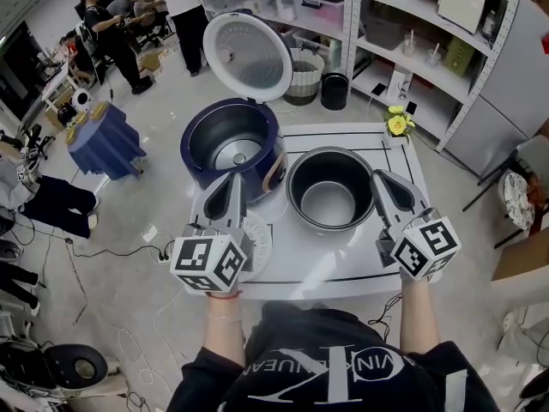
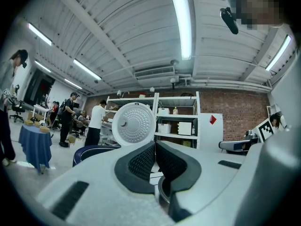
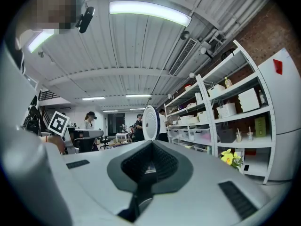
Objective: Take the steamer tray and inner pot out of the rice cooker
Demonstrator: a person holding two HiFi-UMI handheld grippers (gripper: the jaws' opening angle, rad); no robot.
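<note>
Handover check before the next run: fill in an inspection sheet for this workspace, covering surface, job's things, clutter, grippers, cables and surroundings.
Surface: white table with black lines.
Job's things: rice cooker at the left rear, lid open, cavity empty; inner pot stands on the table right of it; steamer tray lies at the left front, partly hidden by the left gripper.
Clutter: yellow flowers at the far right corner.
Grippers: left gripper and right gripper both shut, empty, above the table's front.
Cables: white cables on the floor left of the table.
Surroundings: shelving behind; people far left.
</note>
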